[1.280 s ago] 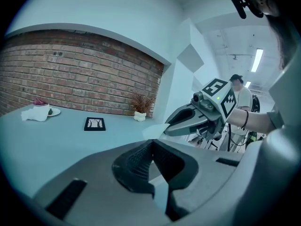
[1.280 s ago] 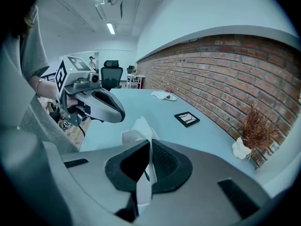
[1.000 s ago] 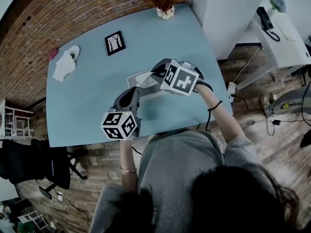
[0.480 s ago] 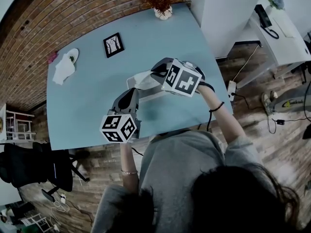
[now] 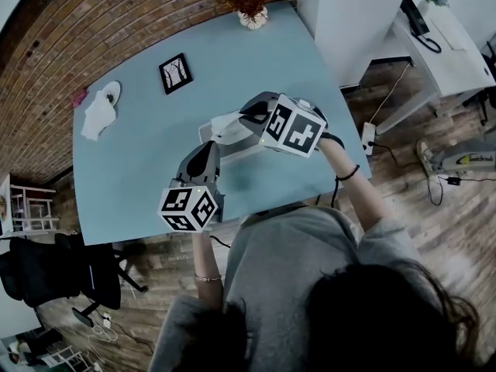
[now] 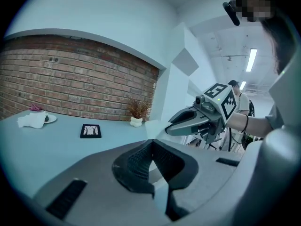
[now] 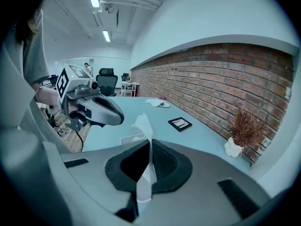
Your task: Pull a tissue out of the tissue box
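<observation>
While the person leans over the pale blue tabletop (image 5: 139,161), entries run as follows.

Head view: white rectangular tissue box (image 5: 232,140) lies on the table near the person. The right gripper (image 5: 244,117) sits above it, a thin white paper tissue (image 5: 225,122) at its tip. The left gripper (image 5: 203,152) sits at the box's left end; contact cannot be told.

Left gripper view: left gripper (image 6: 150,144) has its jaws together, nothing between them. Beyond, the right gripper (image 6: 168,128) carries the tissue (image 6: 155,128).

Right gripper view: right gripper (image 7: 149,142) is clamped on the tissue (image 7: 143,125), which stands proud of the jaw tips; the box (image 7: 128,138) lies just below.

Handling note, as judgement: draw straight up and away from the slot, steadily, with a firm clamp. The left gripper should press on the box so it does not lift. Jerking risks tearing the sheet.
</observation>
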The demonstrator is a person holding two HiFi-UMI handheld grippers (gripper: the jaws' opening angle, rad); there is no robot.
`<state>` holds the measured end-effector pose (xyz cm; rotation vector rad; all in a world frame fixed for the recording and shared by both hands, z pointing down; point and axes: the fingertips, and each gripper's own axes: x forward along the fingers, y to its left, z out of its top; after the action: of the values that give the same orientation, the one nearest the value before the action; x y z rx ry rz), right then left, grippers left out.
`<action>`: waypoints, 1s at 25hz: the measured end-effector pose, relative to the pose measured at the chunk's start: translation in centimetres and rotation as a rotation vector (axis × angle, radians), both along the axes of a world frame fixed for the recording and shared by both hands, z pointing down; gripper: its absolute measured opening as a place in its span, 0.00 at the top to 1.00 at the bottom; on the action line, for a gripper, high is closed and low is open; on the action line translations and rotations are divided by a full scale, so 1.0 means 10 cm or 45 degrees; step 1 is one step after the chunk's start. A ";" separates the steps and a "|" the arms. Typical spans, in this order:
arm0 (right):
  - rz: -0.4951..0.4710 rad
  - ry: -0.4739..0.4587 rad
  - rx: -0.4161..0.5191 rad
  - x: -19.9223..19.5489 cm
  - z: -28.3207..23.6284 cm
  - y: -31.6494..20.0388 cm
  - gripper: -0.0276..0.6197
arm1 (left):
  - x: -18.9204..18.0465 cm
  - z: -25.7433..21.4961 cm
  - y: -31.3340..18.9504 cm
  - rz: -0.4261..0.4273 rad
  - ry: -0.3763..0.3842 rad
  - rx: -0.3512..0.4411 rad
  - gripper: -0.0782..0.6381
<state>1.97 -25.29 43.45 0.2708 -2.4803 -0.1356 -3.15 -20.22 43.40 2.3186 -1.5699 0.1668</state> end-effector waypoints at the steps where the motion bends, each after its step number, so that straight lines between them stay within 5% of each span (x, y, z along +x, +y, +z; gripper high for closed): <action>1: 0.003 -0.006 -0.001 0.01 -0.01 0.00 0.95 | 0.01 -0.01 0.00 0.000 0.003 0.001 0.89; 16: 0.065 -0.133 -0.012 0.12 -0.22 0.03 0.95 | 0.07 -0.16 -0.02 0.011 0.037 0.054 0.89; 25: 0.166 -0.317 -0.052 0.28 -0.39 0.10 0.95 | 0.08 -0.26 0.04 0.005 0.026 0.086 0.89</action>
<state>4.77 -24.26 39.60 0.4553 -2.6982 0.0044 -2.37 -19.81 40.83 2.3669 -1.5840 0.0922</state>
